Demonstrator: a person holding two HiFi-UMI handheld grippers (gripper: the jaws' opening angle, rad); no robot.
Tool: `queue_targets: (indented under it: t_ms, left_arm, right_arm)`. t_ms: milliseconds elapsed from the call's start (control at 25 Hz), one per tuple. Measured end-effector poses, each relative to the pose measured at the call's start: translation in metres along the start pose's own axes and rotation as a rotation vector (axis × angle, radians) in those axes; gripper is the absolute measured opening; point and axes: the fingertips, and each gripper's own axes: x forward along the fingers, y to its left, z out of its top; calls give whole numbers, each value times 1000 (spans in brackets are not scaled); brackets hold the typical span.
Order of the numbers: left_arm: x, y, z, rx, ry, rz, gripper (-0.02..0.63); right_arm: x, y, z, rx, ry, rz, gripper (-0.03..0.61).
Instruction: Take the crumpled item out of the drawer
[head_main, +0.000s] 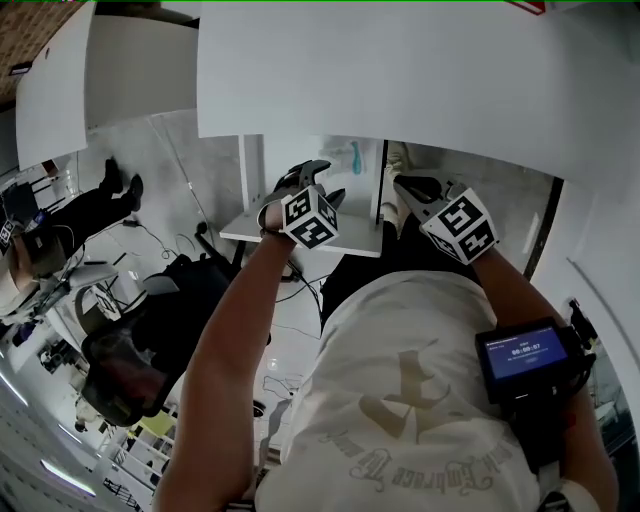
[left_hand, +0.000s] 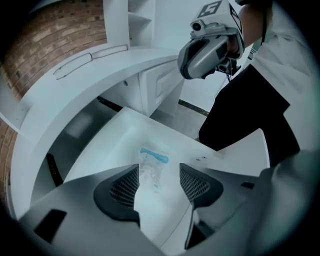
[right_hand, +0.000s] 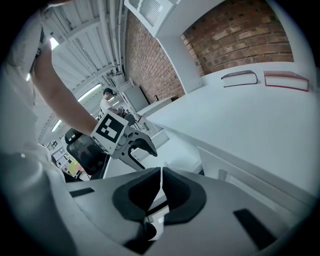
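Left gripper (left_hand: 159, 170) is hovering open above the drawer (left_hand: 120, 135), the crumpled item (left_hand: 153, 161) lying lengthwise directly beneath; right gripper (right_hand: 160, 174) is idling clenched, farther off.

Inside open white drawer (left_hand: 117, 131): crumpled clear plastic packet (left_hand: 152, 166). Above drawer: left gripper (head_main: 322, 183). By drawer's right edge: right gripper (head_main: 398, 184).

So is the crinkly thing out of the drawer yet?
Not yet. Done: the drawer is open. In hand: the left gripper hangs over it with jaws apart, the crumpled wrapper lying on the drawer floor in line between them, not gripped. The right gripper is shut and empty. To do: close on the crumpled wrapper and lift it out.
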Motion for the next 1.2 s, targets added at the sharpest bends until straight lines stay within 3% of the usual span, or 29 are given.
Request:
queue_targets:
  t_ms: [280, 1200]
  left_arm:
    - [26, -2, -5, 95, 55, -26, 261]
    - [82, 15, -19, 171, 192, -37, 267]
  right_arm:
    - [-5, -9, -6, 24, -4, -27, 28]
    - [-21, -25, -26, 102, 31, -94, 28]
